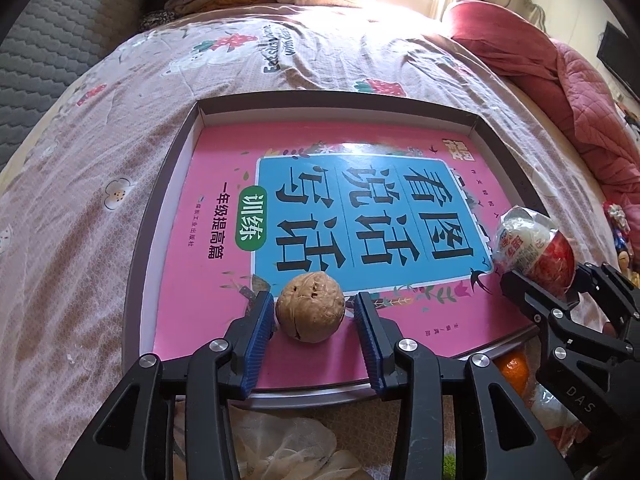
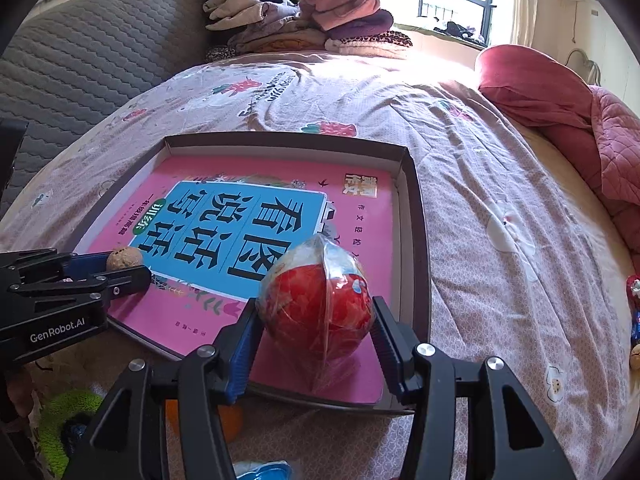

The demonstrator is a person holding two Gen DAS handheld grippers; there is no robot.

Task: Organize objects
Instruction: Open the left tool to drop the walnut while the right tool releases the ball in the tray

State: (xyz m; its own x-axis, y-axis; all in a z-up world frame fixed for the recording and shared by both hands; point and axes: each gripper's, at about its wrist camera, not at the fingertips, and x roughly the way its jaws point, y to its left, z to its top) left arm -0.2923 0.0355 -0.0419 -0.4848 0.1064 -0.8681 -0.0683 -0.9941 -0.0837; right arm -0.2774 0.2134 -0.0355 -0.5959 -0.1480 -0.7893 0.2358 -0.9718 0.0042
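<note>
A shallow grey box (image 1: pixel 168 184) (image 2: pixel 420 240) lies on the bed with a pink book (image 1: pixel 192 240) (image 2: pixel 360 220) flat inside it. A brown walnut (image 1: pixel 310 308) (image 2: pixel 124 258) rests on the book near the box's front edge. My left gripper (image 1: pixel 314 302) (image 2: pixel 120 268) is open around it, with a gap showing beside the right pad. My right gripper (image 2: pixel 314 306) (image 1: pixel 548 276) is shut on a red-and-white ball in clear plastic wrap (image 2: pixel 316 300) (image 1: pixel 532 248), held above the book's near right corner.
An orange (image 1: pixel 514 370) (image 2: pixel 232 420) lies on the bedsheet just in front of the box. A mesh bag (image 1: pixel 280 448) and a green item (image 2: pixel 68 412) lie nearer me. Folded clothes (image 2: pixel 296 20) are piled at the far end; a red quilt (image 2: pixel 560 96) lies at the right.
</note>
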